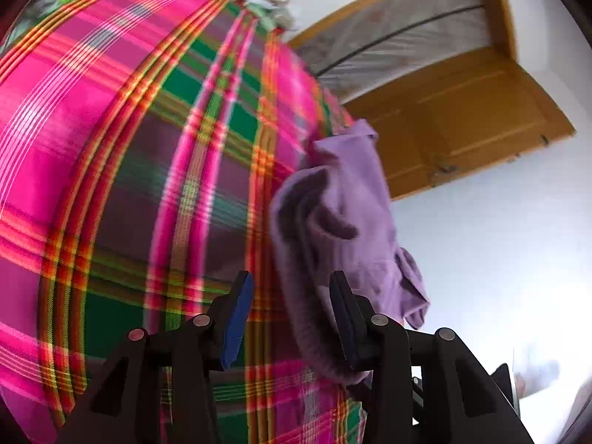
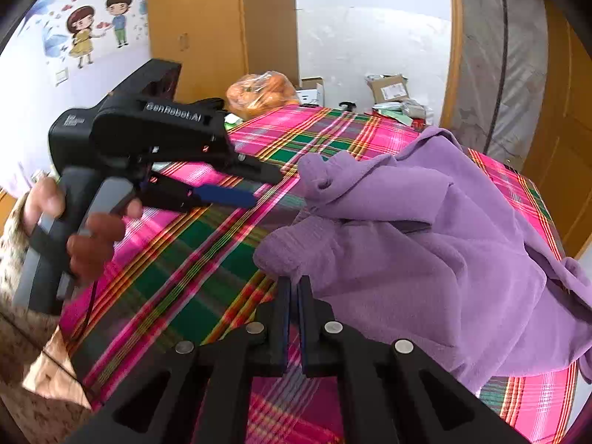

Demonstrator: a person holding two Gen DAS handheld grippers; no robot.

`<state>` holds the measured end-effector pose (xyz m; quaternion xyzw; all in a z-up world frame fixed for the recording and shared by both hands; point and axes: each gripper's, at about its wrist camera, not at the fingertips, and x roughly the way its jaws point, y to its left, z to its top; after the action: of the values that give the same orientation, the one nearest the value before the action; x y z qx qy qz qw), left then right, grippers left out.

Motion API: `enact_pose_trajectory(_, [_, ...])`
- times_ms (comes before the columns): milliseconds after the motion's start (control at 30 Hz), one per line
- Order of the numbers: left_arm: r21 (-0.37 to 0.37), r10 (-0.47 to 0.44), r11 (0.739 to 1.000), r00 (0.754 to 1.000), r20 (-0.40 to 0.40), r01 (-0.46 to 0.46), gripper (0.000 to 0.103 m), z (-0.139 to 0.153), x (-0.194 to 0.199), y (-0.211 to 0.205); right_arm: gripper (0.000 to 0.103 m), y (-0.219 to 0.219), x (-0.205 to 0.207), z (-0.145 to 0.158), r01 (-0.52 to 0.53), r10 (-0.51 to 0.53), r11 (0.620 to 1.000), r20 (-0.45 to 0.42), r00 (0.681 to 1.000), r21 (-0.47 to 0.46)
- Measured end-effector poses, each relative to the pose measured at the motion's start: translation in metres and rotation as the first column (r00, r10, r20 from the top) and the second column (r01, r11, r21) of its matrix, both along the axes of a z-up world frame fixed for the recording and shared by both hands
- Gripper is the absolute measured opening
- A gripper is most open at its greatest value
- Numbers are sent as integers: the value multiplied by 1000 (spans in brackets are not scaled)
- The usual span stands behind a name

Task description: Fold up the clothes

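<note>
A purple fleece garment (image 2: 425, 229) lies crumpled on the pink and green plaid cloth (image 2: 192, 251) that covers the table. My right gripper (image 2: 295, 285) is at the garment's near ribbed hem, its fingers pressed together on the hem's edge. A hand (image 2: 92, 233) holds my left gripper (image 2: 268, 188) low over the plaid, just left of the garment, with its jaws apart. In the left wrist view the left gripper (image 1: 290, 292) is open. The purple garment (image 1: 344, 199) bunches against its right finger, with plaid cloth (image 1: 148, 148) showing between the fingers.
A bag of orange fruit (image 2: 262, 92) and cardboard boxes (image 2: 388, 87) sit at the table's far end. A wrapped mattress (image 2: 499, 74) leans by the wooden door (image 1: 462, 118) on the right. The garment hangs over the table's right edge (image 2: 569, 366).
</note>
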<state>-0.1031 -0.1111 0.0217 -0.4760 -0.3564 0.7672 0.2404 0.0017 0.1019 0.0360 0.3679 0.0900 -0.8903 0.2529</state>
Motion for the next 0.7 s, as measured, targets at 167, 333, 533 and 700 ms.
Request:
enact_pose_trajectory(167, [-18,49,999,995,-85,-50,47,16,9,-11,4,7,11,-8,-31,31,1000,41,999,4])
enact_pose_trajectory(333, [-65,-5,998,997,-77,0,51,21,5,-5,4,16,18,-11,-33,34,999,64,997,-17])
enact_pose_trajectory(533, [-66,-104,993,992,-66,99,53,22,1,26,4,15,16,-15,-37,39,999,83,996,-22])
enact_pose_trajectory(700, [-108,-177,978,984,-2,176,54,16,-14,47,4,16,15,-19,-36,39,999,99,994,-33])
